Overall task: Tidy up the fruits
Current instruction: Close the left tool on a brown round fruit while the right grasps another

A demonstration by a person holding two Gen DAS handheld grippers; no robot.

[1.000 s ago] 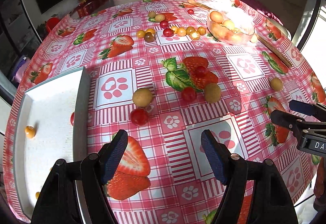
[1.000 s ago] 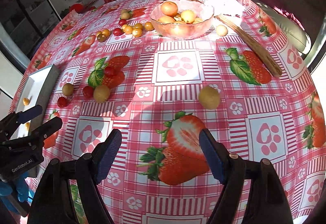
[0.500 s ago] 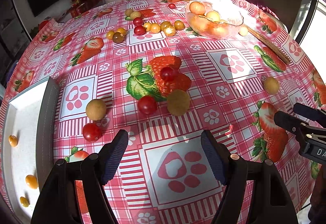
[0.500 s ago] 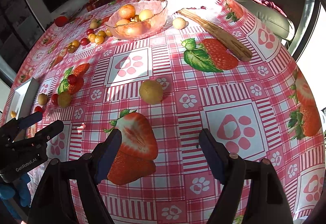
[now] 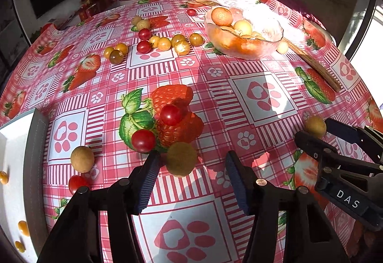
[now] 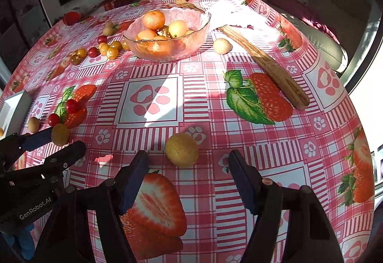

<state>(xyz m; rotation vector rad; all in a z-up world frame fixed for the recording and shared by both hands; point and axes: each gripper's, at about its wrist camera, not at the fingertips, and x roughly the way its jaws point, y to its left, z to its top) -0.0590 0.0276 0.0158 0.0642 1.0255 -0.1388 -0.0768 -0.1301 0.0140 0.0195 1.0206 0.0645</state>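
My left gripper [image 5: 190, 179] is open; a brown longan [image 5: 182, 159] lies on the tablecloth just ahead of its tips, nearer the left finger. Two red cherry tomatoes [image 5: 143, 140] lie just beyond it. My right gripper [image 6: 188, 178] is open; a yellow-brown longan [image 6: 182, 149] lies on the cloth between and just ahead of its tips. That longan also shows in the left wrist view [image 5: 315, 127], between the right gripper's fingers [image 5: 318, 143]. A glass bowl [image 6: 189, 43] of oranges and longans stands at the back.
A white tray [image 5: 12, 167] with small yellow fruits sits at the left edge. Another longan [image 5: 82, 159] and tomato [image 5: 76, 183] lie beside it. Several yellow and red tomatoes [image 5: 165, 43] lie left of the bowl. A wooden fork [image 6: 263, 64] lies right of the bowl.
Both grippers have moved forward and lower, each closing in on its longan. Both stayed open. Nothing was picked up.
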